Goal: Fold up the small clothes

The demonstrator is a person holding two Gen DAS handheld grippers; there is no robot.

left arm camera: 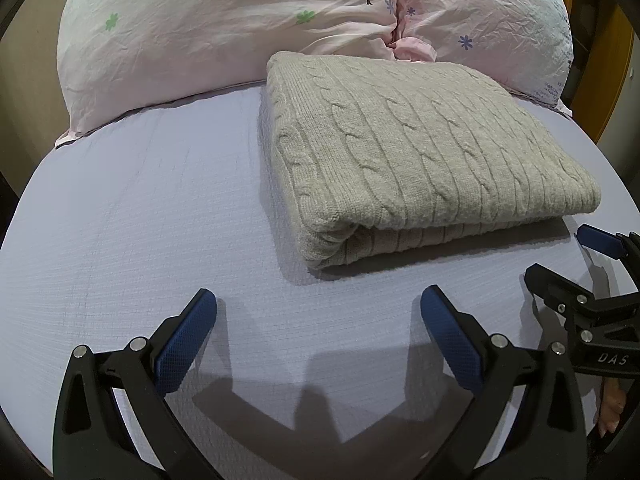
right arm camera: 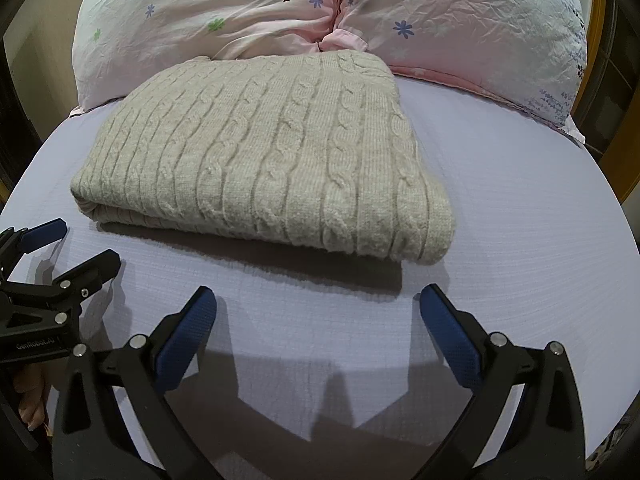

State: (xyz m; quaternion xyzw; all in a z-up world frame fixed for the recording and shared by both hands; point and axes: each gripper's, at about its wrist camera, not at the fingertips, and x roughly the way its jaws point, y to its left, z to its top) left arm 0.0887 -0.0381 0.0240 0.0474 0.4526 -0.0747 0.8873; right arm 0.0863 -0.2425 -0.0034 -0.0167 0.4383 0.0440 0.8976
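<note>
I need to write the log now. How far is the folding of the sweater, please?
Done: the beige cable-knit sweater lies folded in a compact rectangle on the lavender bed sheet, its far edge against the pink floral pillows. In hand: nothing; the left gripper and right gripper are both open and empty, short of the sweater. Left: nothing obvious; no other garment is visible.

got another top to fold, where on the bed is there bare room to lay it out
Bare sheet lies left of the folded knit sweater, bordered by the pillows behind and the left gripper in front. A smaller patch lies right of the sweater, toward the bed edge. It is crowded at the back, where the sweater touches the pillows.
</note>
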